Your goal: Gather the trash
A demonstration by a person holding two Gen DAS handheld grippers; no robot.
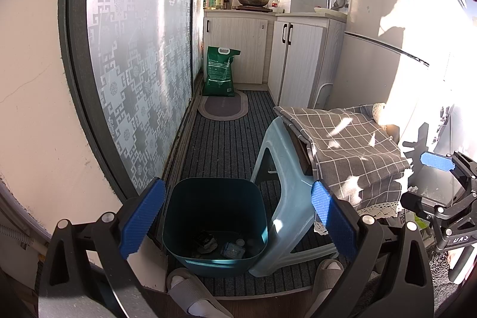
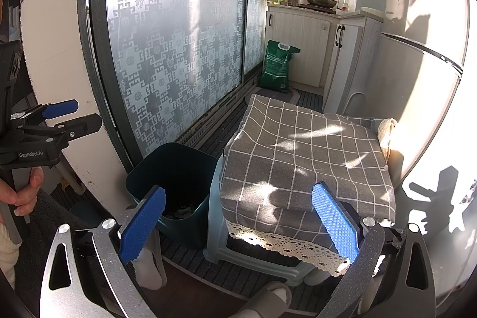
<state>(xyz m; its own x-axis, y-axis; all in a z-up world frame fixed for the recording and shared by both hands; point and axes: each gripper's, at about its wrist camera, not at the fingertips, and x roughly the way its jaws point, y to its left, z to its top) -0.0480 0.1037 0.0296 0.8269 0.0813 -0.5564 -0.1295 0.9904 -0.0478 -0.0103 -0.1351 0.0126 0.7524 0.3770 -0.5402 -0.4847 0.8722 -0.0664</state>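
1. The left gripper (image 1: 238, 216) hangs over the bin, fingers spread wide, holding nothing.
2. The dark teal bin (image 1: 214, 225) stands on the striped mat, touching a pale stool (image 1: 286, 198); crumpled trash (image 1: 220, 246) lies on its bottom.
3. The right gripper (image 2: 238, 225), fingers equally wide and empty, faces the checked cloth (image 2: 304, 163) draped over the stool.

I count one bin (image 1: 214, 225) with several scraps of trash (image 1: 220, 246) in it, one stool (image 1: 286, 198), one checked cloth (image 2: 307, 163), one green bag (image 1: 220, 72), two slippers (image 1: 190, 294), and one pan (image 1: 252, 0).
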